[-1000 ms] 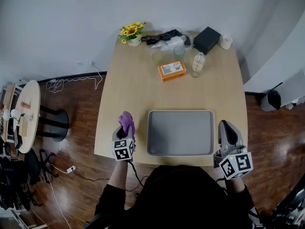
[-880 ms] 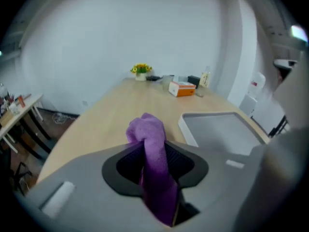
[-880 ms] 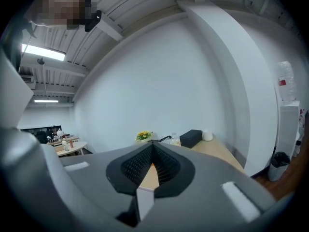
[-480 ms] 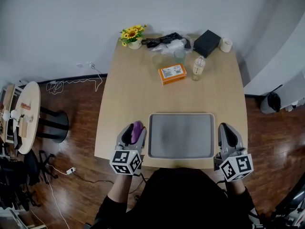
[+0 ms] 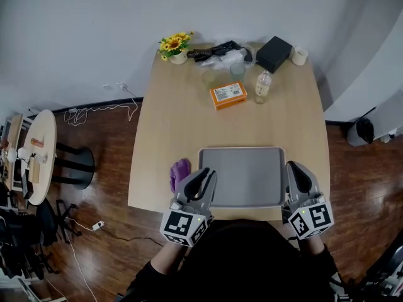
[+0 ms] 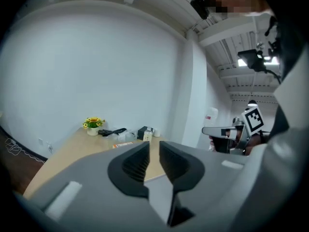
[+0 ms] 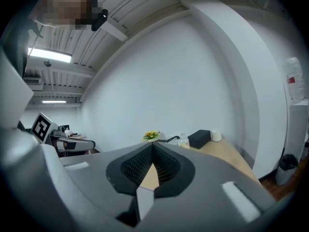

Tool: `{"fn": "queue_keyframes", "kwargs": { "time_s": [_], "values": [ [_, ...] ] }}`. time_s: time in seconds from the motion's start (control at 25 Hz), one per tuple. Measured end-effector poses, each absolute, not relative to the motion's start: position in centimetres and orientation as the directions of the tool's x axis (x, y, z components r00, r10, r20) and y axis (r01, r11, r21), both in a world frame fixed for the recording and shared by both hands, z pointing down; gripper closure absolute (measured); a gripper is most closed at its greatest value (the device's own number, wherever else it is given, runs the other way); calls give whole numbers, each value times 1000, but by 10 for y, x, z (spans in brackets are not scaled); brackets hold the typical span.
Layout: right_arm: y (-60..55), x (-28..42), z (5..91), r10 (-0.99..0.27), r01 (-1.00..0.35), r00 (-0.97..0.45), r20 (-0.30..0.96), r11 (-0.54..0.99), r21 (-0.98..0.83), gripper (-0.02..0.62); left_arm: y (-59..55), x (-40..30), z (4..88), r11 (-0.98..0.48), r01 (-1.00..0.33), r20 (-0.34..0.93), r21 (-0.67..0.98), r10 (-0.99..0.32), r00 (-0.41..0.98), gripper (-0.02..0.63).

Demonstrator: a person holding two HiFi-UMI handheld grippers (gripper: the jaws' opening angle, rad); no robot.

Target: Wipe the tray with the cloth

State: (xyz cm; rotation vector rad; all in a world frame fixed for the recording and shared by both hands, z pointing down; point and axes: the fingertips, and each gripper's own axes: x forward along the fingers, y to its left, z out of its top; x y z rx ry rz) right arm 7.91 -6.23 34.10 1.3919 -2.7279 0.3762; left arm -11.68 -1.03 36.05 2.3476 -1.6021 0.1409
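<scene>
The grey tray (image 5: 240,175) lies near the table's front edge. A purple cloth (image 5: 179,171) sits crumpled on the wood just left of the tray, free of both grippers. My left gripper (image 5: 203,176) is over the tray's front left corner, right of the cloth. Its jaws are closing with a narrow gap and nothing between them (image 6: 153,148). My right gripper (image 5: 295,168) hovers at the tray's right edge, shut and empty (image 7: 153,150).
At the table's far end stand a sunflower pot (image 5: 174,44), black cables (image 5: 217,49), a black box (image 5: 273,53), a white cup (image 5: 298,56), a bottle (image 5: 262,85) and an orange box (image 5: 228,95). A round side table (image 5: 34,156) stands on the floor at the left.
The left gripper has let go of the purple cloth, which now rests on the table beside the tray. That gripper moved right and back to the tray's front left corner. The right gripper barely moved.
</scene>
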Motion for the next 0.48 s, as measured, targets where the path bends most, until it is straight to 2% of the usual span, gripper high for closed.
{"fn": "queue_keyframes", "kwargs": {
  "time_s": [0.04,0.48],
  "values": [
    [-62,80,341,-791,-805,-591,160,562,-191,595,-10,-117,360,-334,-925,239,183,-897,371,604],
    [-60,80,342,-786,-800,-597,160,568,-192,595,-7,-106,366,-364,-918,256,156,-883,393,604]
  ]
}}
